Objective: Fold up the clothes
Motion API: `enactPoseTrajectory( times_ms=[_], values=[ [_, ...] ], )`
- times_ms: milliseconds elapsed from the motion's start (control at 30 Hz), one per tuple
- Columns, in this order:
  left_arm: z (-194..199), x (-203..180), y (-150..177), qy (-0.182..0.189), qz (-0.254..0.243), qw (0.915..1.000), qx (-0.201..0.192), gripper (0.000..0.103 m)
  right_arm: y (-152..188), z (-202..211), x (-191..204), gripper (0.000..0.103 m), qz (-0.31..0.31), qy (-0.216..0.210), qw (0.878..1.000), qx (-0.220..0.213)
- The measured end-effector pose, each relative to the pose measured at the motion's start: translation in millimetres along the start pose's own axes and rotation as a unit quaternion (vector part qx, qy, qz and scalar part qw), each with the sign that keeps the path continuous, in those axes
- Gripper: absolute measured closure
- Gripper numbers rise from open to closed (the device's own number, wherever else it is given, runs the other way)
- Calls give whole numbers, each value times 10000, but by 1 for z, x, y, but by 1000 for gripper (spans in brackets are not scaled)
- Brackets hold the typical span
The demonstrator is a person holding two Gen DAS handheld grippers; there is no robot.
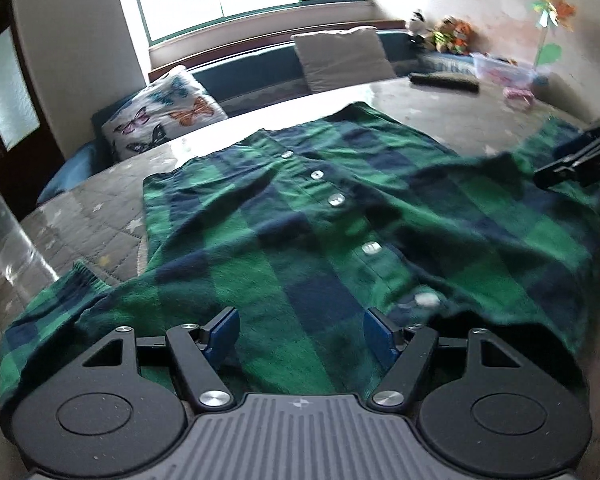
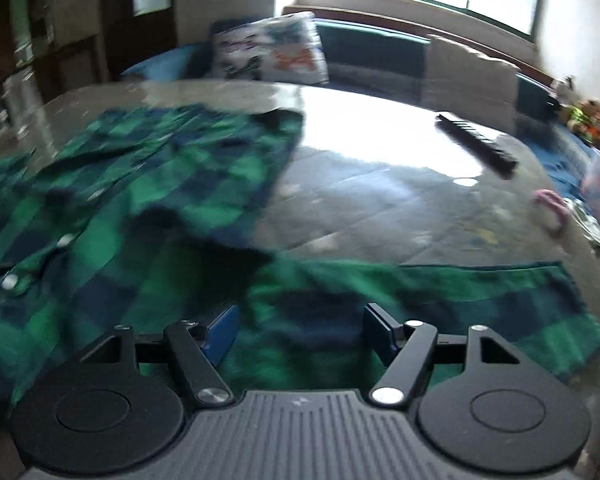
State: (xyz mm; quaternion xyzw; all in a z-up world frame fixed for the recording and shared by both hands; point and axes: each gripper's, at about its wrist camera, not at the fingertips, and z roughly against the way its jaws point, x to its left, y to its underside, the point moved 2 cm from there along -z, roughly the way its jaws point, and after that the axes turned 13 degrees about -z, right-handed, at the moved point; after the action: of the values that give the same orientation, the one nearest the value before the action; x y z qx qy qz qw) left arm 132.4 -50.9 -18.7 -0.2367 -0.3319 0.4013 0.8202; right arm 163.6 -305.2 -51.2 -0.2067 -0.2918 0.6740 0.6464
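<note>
Clearly, the plaid shirt [image 1: 320,216] lies spread buttoned-side up on the surface [image 2: 400,200], sleeves out, unfolded. Both grippers, left gripper [image 1: 300,336] and right gripper [image 2: 298,332], hover with jaws apart, holding nothing.

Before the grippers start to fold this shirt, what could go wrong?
1. The green and navy plaid shirt lies wrinkled, with one sleeve spread sideways, so a fold may come out uneven.
2. Both the left gripper and the right gripper are open above the fabric; a shallow pinch may slip off.
3. The dark brush lies on the table beyond the shirt; a swung sleeve might hit it.
</note>
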Motion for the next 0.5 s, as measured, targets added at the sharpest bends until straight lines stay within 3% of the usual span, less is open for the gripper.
enactPoseTrajectory(
  times_ms=[300,500],
  values=[
    [22,-13,5,60,-479,9985,-249,32,22,16,14,30,518,-17,9982,309],
    [33,-33,-1,72,-1156,9915,-593,32,-11,13,32,30,666,-213,9975,-58]
  ],
)
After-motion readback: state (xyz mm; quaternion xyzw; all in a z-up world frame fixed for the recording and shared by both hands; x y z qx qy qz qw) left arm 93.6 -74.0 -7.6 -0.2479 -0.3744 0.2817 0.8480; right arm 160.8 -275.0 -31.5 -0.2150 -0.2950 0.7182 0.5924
